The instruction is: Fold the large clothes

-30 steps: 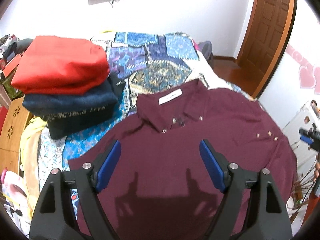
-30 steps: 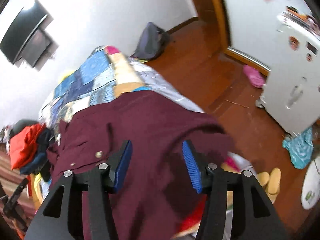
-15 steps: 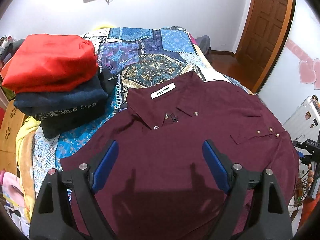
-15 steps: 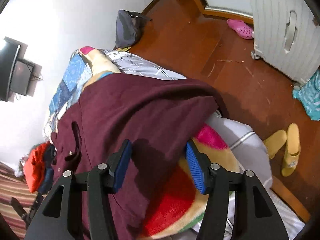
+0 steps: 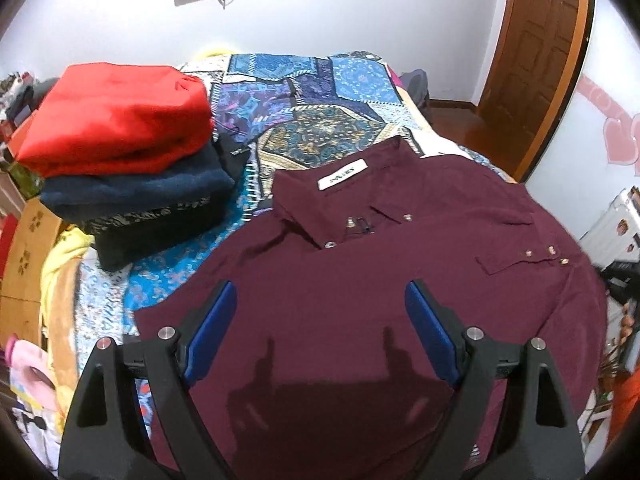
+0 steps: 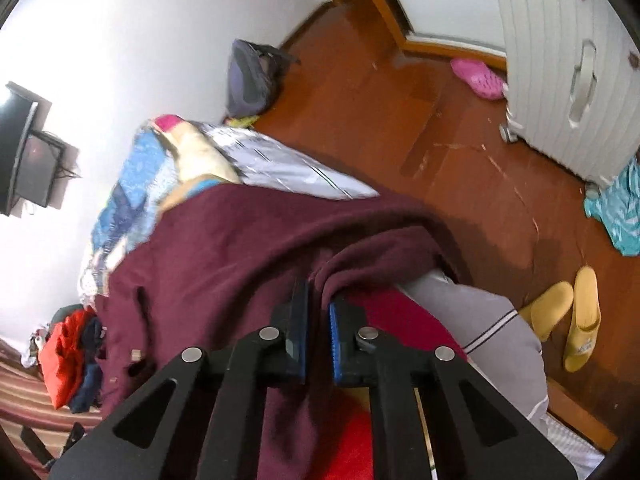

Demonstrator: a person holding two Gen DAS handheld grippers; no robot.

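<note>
Right wrist view: right gripper [image 6: 319, 312] has just clamped the maroon shirt's [image 6: 224, 256] edge at the bed's side; left gripper [image 5: 320, 332] hovers agape above the unfolded shirt [image 5: 360, 280]. Folded stack [image 5: 128, 172] waits beyond; folding barely begun.

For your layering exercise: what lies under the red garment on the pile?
Under the red garment lies a navy one, then a black patterned one. Anything beneath is hidden.
</note>
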